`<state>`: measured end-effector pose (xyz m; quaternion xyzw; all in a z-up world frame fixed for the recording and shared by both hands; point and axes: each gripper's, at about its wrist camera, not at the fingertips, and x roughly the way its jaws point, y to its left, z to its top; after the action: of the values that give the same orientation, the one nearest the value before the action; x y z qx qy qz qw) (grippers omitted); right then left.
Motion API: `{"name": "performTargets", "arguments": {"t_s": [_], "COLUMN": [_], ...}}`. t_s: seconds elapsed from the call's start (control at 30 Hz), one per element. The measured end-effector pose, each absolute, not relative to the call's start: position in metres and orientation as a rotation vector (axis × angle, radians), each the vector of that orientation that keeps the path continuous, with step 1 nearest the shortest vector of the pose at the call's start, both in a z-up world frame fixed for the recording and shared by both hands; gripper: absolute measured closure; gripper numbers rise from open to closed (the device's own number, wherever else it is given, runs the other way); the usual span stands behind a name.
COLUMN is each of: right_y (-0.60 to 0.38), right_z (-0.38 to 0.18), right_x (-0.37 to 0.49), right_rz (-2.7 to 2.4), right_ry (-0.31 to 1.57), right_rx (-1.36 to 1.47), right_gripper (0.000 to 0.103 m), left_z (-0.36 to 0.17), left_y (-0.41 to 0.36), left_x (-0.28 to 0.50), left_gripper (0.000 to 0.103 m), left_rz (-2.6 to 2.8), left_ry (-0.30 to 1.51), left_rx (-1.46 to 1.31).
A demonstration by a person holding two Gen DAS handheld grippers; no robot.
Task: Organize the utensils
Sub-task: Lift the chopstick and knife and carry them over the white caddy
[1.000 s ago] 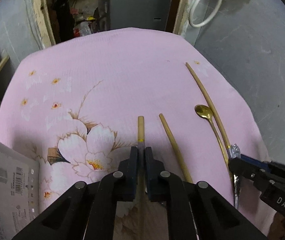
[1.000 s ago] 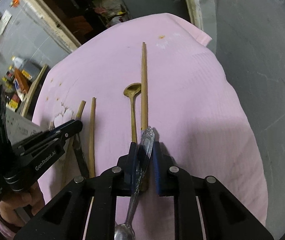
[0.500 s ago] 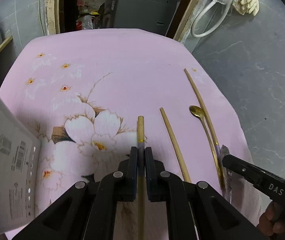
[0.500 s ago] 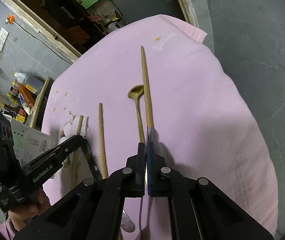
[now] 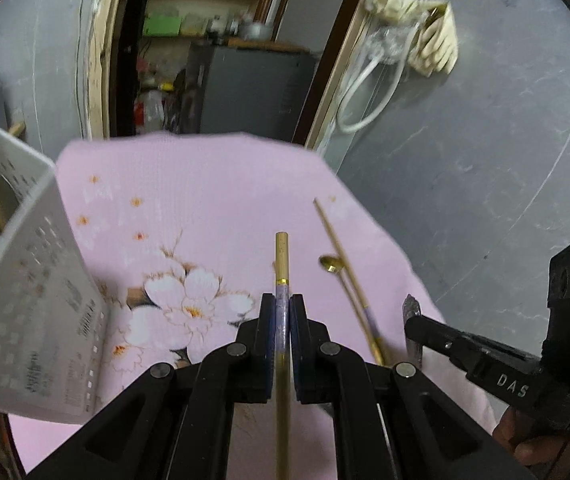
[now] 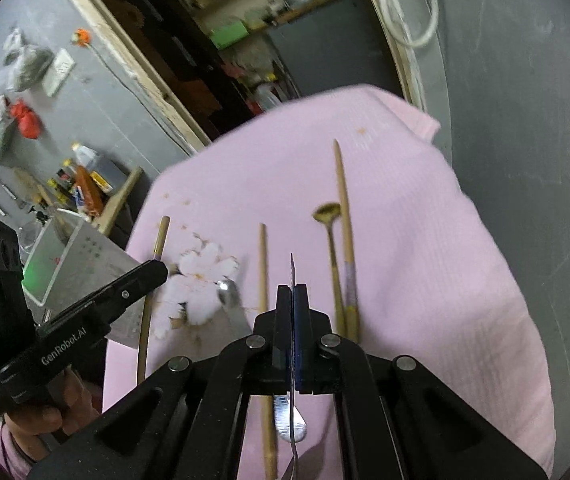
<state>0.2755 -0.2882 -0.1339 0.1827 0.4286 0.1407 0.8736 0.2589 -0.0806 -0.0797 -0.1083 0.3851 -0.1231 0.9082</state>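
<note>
Here, a wooden chopstick (image 5: 282, 264) is pinched in the left hand-held gripper (image 5: 283, 316), its long axis running straight ahead along the fingers and off the pink cloth (image 5: 213, 184). A silver spoon (image 6: 292, 276) is clamped edge-on in the right hand-held gripper (image 6: 293, 300). The white box (image 5: 25, 280) lies to the left, nearer the left hand.

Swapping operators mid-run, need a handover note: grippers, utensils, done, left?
Left gripper: shut on a chopstick.
Right gripper: shut on a silver spoon, handle forward.
On the pink cloth: loose chopstick, gold spoon, long chopstick beside it.
Done: both picks.
Left: place both held pieces, likely in the white box, then collect the rest.
</note>
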Motion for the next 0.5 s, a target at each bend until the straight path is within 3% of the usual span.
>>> {"name": "performTargets", "arguments": {"t_s": [0.5], "right_y": [-0.256], "right_z": [-0.007], "right_x": [0.233], "right_rz": [0.333], "right_ry": [0.474], "right_rx": [0.181], "right_gripper": [0.102], "left_z": [0.008], "left_y": [-0.032], "left_x": [0.233], "left_gripper": [0.096], "left_rz": [-0.2], "left_ry": [0.488], "left_rx": [-0.279]}}
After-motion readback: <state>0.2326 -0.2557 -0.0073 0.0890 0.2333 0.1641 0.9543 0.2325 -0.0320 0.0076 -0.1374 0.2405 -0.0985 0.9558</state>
